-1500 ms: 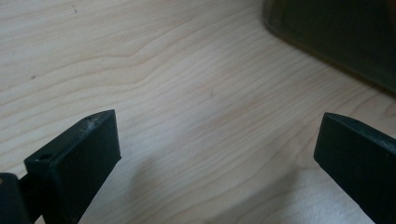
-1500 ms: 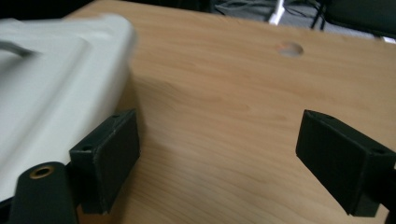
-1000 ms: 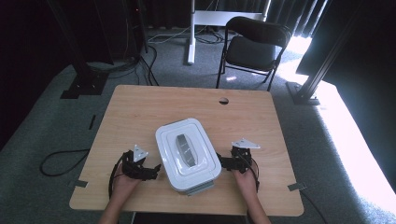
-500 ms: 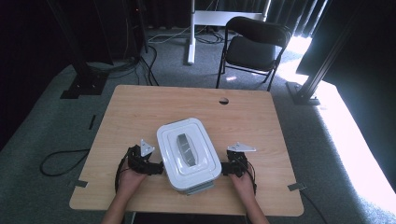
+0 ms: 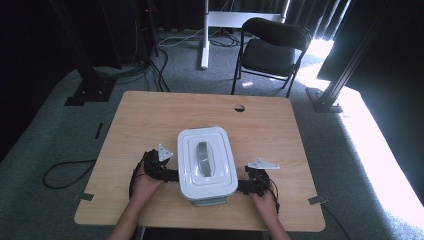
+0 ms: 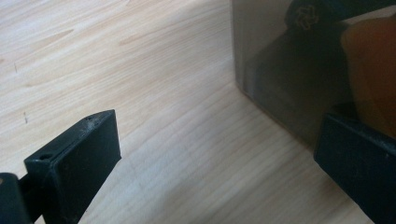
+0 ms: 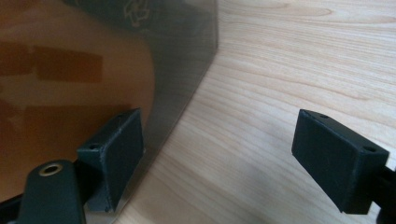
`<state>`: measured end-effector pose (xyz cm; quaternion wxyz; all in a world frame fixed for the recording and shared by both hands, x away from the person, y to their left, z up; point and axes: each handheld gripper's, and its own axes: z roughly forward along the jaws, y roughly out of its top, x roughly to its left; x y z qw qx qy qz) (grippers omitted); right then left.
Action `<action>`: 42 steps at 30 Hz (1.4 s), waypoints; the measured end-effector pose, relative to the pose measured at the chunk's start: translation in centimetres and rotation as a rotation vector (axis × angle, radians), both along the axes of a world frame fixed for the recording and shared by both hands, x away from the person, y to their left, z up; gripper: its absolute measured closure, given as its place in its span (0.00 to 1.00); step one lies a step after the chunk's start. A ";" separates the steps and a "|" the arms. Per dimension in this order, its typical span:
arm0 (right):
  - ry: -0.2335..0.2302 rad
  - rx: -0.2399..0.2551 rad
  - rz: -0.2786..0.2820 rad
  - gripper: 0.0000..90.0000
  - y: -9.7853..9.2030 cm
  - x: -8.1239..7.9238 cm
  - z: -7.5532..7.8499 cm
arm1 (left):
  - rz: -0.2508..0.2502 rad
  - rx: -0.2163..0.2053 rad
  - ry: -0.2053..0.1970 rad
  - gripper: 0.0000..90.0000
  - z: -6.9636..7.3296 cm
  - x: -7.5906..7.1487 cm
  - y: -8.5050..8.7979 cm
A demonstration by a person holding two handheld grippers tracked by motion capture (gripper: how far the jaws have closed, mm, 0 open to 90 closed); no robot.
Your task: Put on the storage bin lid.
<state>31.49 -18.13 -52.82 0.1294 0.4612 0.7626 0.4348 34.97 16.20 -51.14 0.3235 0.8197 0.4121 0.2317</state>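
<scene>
Both hands have drawn in toward the box since the earlier pictures, the left tongs [image 5: 170,174] sliding up to its side from about nine o'clock and the right tongs [image 5: 245,186] settling near its four o'clock corner. This white lidded box [image 5: 206,165] with a grey handle [image 5: 203,158] on top sits a little toward the person's edge of the wooden counter [image 5: 150,115], at six o'clock from the small hole [image 5: 239,107]. Seen from the left gripper view, the left tongs [image 6: 219,154] stand released, one jaw over bare wood and the other just beside the box's smoky wall [image 6: 275,70]. Over in the right gripper view, the right tongs [image 7: 215,154] have just been closing slightly yet remain spread, one jaw right against the curved wall [image 7: 187,56] and nothing between them but wood. Trouble could come, I judge, from uneven pressure: if one side pushes harder, the box may skid or swivel on the smooth counter. A squeeze on the slick rounded corner could also slip off, and lifting low on the walls might tip the box or pop the lid [image 5: 220,150].
</scene>
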 end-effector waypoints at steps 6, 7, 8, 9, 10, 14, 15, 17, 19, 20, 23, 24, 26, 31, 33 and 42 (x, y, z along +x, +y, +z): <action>-0.011 -0.020 0.008 0.18 -0.4 -0.5 0.1 | -0.015 -0.002 -0.001 0.01 0.2 0.7 -0.7; -0.011 -0.019 0.007 0.18 -0.5 -0.6 0.1 | -0.016 0.002 -0.001 0.01 0.2 0.8 -0.9; -0.007 -0.014 0.007 0.18 -0.6 -0.7 0.1 | -0.018 0.001 -0.002 0.01 0.2 0.9 -1.0; -0.005 -0.009 0.008 0.18 -0.7 -0.8 0.1 | -0.020 0.007 -0.003 0.01 0.3 1.0 -1.1; -0.008 -0.008 0.009 0.18 -0.7 -0.9 0.1 | -0.022 0.007 0.001 0.01 0.3 1.1 -1.2; -0.019 -0.020 0.027 0.15 -1.0 -0.9 0.2 | -0.030 -0.025 -0.014 0.01 0.3 1.1 -0.9; -0.016 -0.029 0.029 0.15 -1.0 -0.9 0.2 | -0.032 -0.022 -0.012 0.01 0.3 1.1 -0.8; -0.018 -0.042 0.018 0.15 -1.2 -0.8 0.1 | -0.035 -0.024 -0.007 0.01 0.1 1.0 -0.7; -0.020 -0.052 0.012 0.15 -1.4 -0.8 0.1 | -0.034 -0.029 -0.002 0.01 -0.1 0.9 -0.5; -0.026 -0.048 0.006 0.15 -1.6 -0.8 0.1 | -0.033 -0.034 -0.005 0.01 -0.1 0.8 -0.4; -0.032 -0.037 -0.008 0.15 -2.0 -0.7 0.2 | -0.033 -0.039 -0.006 0.01 -0.2 0.6 -0.3; -0.027 -0.023 -0.009 0.15 -2.1 -0.7 0.3 | -0.033 -0.037 -0.006 0.01 -0.2 0.5 -0.1; -0.038 -0.043 -0.016 0.15 -2.4 -0.6 0.4 | -0.028 -0.040 -0.005 0.01 -0.2 0.3 0.3; -0.050 -0.042 -0.033 0.15 -3.4 -0.6 0.7 | -0.014 -0.053 0.003 0.01 -0.4 -0.2 1.5; -0.057 -0.050 -0.044 0.15 -3.7 -0.7 0.7 | -0.008 -0.063 0.005 0.01 -0.5 -0.5 2.1; -0.079 -0.042 -0.122 0.15 -5.7 -1.1 0.6 | 0.030 -0.082 0.005 0.01 -1.0 -2.3 4.7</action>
